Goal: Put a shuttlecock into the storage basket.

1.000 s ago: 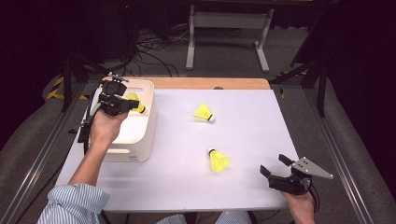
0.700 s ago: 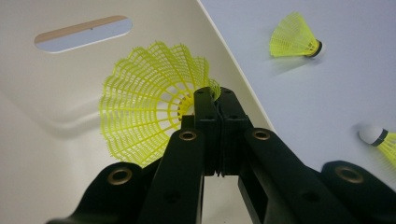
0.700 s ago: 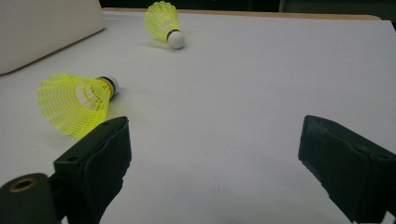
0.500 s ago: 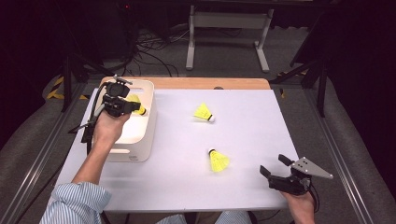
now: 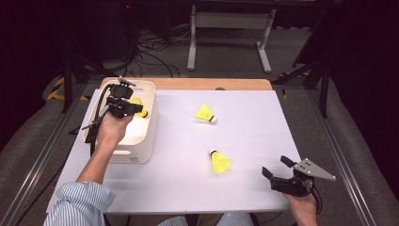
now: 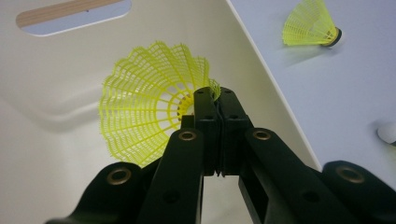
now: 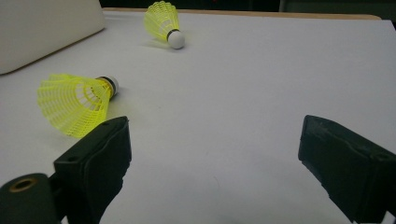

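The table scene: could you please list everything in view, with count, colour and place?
shuttlecocks: three, yellow with white tips; one pinched by its skirt over the bin, one lying mid-table toward the far side, one lying nearer the person.
bin: one, cream-white, at the table's left side.
table: one, white top with a wooden strip along its far edge.
metal stand: one, grey, on the floor beyond the table.
left gripper: black, shut on a shuttlecock's skirt, above the bin.
right gripper: black, jaws wide apart, at the table's near right corner.
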The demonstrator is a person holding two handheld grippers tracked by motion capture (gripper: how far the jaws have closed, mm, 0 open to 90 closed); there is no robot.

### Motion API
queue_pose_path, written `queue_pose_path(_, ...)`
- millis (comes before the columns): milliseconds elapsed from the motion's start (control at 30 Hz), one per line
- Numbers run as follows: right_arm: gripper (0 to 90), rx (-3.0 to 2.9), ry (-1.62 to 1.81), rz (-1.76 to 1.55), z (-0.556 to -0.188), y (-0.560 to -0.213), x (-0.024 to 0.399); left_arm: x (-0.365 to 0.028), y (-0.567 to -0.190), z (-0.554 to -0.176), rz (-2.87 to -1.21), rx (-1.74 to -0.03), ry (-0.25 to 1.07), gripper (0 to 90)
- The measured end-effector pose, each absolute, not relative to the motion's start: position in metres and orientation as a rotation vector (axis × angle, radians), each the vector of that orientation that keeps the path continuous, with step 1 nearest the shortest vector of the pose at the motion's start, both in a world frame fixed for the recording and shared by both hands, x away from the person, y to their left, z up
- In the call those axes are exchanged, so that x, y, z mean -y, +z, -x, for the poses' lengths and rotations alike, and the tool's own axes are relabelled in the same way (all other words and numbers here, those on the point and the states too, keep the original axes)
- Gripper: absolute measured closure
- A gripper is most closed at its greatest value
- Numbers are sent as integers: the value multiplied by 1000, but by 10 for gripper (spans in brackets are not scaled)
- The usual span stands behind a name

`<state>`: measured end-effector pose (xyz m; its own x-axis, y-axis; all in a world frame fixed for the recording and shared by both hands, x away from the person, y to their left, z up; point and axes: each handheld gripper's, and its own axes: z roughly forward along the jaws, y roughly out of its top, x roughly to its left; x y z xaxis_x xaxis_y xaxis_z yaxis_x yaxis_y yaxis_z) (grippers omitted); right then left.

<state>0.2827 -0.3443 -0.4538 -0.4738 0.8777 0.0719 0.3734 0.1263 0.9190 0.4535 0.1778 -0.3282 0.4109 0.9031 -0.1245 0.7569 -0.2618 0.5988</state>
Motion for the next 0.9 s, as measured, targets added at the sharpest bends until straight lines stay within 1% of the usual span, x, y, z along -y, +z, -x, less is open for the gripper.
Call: queue_pose_path(900, 98, -1911, 1339, -1202, -283, -454, 345, -172, -340, -466, -2108, -1448, 279, 879)
